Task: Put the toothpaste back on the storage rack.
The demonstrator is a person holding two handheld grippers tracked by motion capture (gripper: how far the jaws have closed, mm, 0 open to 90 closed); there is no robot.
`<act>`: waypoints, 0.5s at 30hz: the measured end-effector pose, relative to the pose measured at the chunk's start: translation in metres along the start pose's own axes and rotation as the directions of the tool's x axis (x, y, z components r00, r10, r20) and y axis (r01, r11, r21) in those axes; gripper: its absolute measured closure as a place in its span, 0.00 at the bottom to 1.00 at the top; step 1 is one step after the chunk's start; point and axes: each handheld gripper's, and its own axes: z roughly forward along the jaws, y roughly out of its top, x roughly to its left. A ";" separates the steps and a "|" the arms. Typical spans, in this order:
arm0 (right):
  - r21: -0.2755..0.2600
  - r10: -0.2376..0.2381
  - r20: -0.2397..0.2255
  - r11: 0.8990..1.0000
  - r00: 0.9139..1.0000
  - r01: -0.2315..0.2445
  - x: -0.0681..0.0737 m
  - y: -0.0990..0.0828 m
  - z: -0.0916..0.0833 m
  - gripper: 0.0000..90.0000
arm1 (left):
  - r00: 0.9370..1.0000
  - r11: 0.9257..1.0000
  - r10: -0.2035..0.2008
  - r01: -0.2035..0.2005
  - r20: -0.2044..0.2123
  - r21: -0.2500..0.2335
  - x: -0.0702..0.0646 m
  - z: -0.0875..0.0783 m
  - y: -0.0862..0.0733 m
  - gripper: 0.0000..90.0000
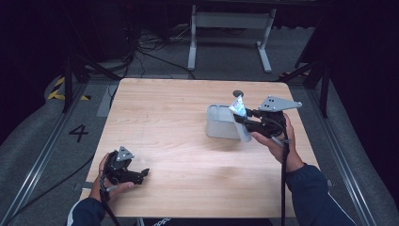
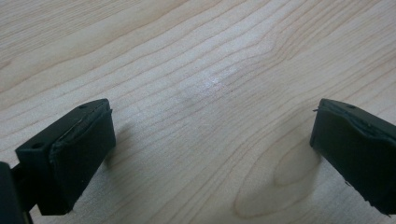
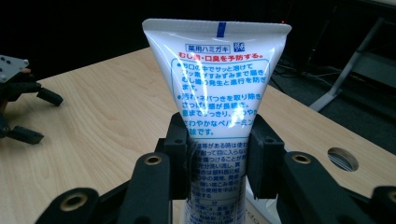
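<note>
A white toothpaste tube (image 1: 238, 107) with blue and red print stands upright, crimped end up, with my right gripper (image 1: 241, 120) shut on its middle. In the right gripper view both pads press the tube (image 3: 219, 79) from either side, and the gripper (image 3: 219, 158) holds it above the table. The tube's lower end hangs at the right wall of a grey mesh container (image 1: 219, 123); I cannot tell whether it is inside. My left gripper (image 1: 141, 175) rests low over the wooden table (image 1: 179, 113) at the front left, open with only bare wood between its fingers (image 2: 74, 144).
A round hole (image 1: 238, 92) sits in the tabletop behind the container. A grey metal frame (image 1: 230, 28) and cables lie on the floor beyond the far edge. The left gripper (image 3: 49, 119) shows far off at the left of the right gripper view.
</note>
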 end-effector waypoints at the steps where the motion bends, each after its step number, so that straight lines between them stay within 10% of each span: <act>1: -0.004 -0.003 0.003 1.000 1.000 0.003 -0.001 0.001 0.000 0.74 | 1.000 1.000 0.000 0.000 0.000 0.001 0.000 0.000 0.000 0.01; 15: -0.041 0.018 0.037 0.999 0.999 -0.017 -0.013 0.015 0.008 0.74 | 1.000 1.000 0.000 0.000 0.000 0.000 0.000 0.000 0.000 0.01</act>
